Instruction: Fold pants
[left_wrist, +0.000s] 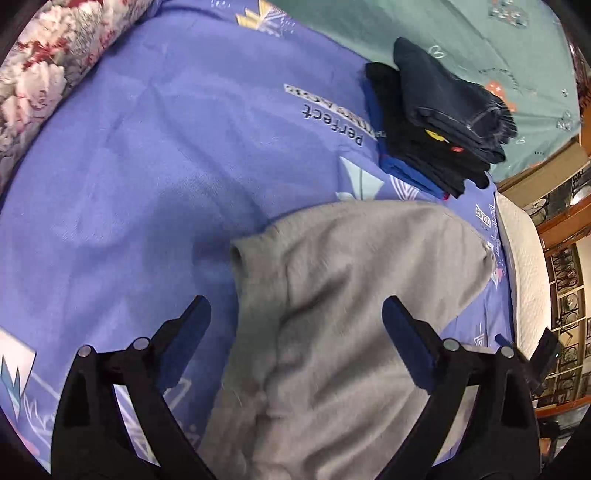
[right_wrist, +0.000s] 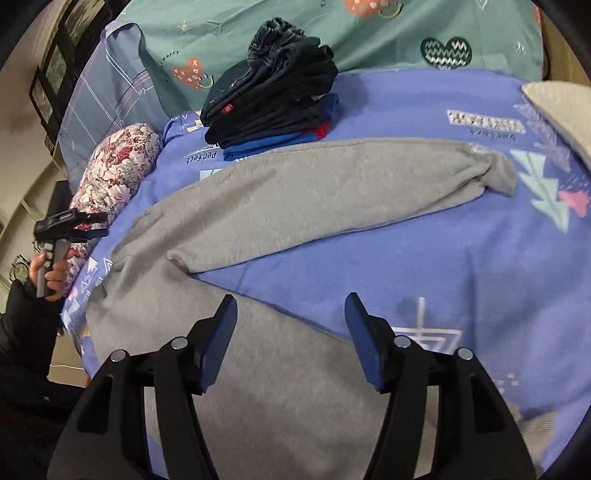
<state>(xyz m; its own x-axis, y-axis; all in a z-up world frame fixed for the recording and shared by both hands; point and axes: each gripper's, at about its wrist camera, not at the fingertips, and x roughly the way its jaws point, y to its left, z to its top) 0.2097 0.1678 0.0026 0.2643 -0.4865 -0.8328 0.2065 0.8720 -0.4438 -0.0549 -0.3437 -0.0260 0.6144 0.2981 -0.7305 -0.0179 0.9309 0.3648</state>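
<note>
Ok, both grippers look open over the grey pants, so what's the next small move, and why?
Probably lower the right gripper onto the near leg's edge and pinch it. The grey sweatpants lie spread on the blue blanket with legs splayed apart, and both it and the left gripper are open, holding nothing.

Left gripper (left_wrist: 295, 317) hovers with jaws spread wide, right gripper (right_wrist: 291, 314) likewise parted (both gripping nothing).

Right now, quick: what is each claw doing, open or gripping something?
Left claw: open, holding nothing, above the grey pants.
Right claw: open, holding nothing, also over the pants.
</note>
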